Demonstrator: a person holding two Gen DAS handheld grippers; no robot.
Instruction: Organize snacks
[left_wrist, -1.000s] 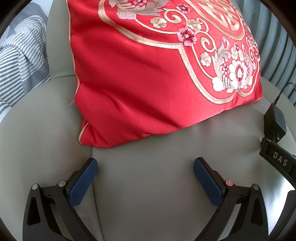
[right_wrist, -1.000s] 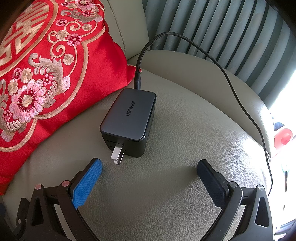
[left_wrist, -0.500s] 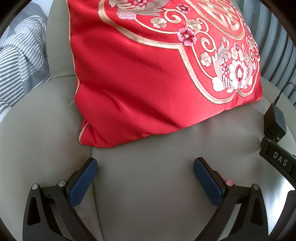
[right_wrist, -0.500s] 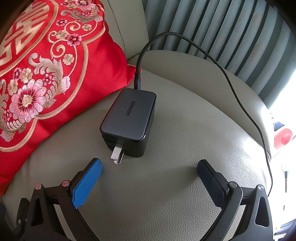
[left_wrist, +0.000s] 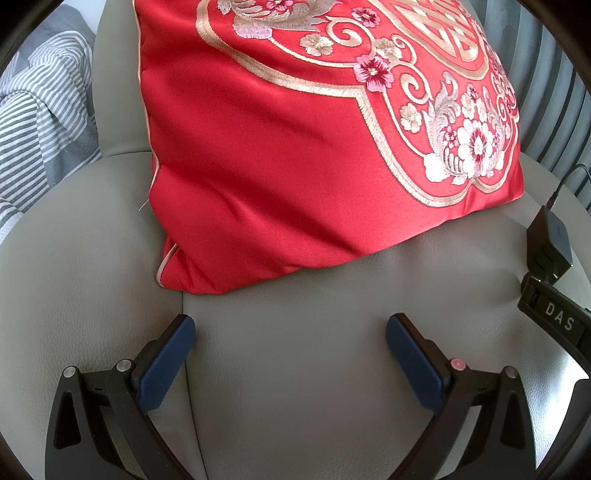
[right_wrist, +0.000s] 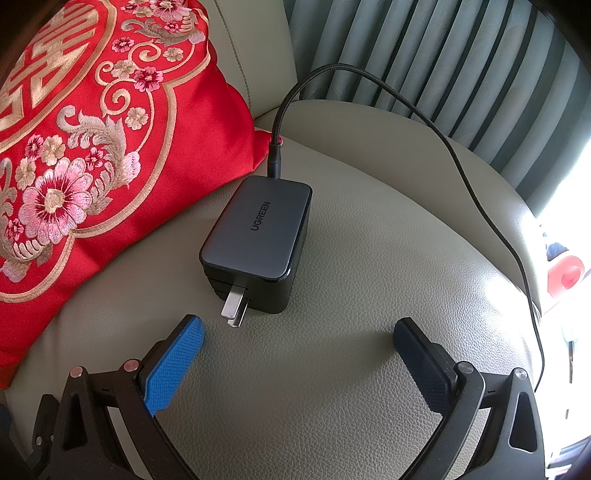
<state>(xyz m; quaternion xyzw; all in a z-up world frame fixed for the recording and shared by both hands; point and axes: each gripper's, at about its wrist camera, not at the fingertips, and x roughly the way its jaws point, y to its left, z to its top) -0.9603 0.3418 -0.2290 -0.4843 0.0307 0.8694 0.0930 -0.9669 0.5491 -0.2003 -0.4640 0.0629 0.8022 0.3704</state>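
Note:
No snacks show in either view. My left gripper is open and empty, low over the beige leather sofa seat, just in front of a red embroidered cushion. My right gripper is open and empty over the same seat. A dark grey UGREEN charger lies just beyond its fingertips, prongs toward me, nearer the left finger. Part of the right gripper's body, marked DAS, shows at the right edge of the left wrist view.
A black braided cable runs from the charger over the armrest to the right. The charger also shows in the left wrist view. Grey-green curtains hang behind. Striped grey fabric lies at far left. The cushion fills the right view's left side.

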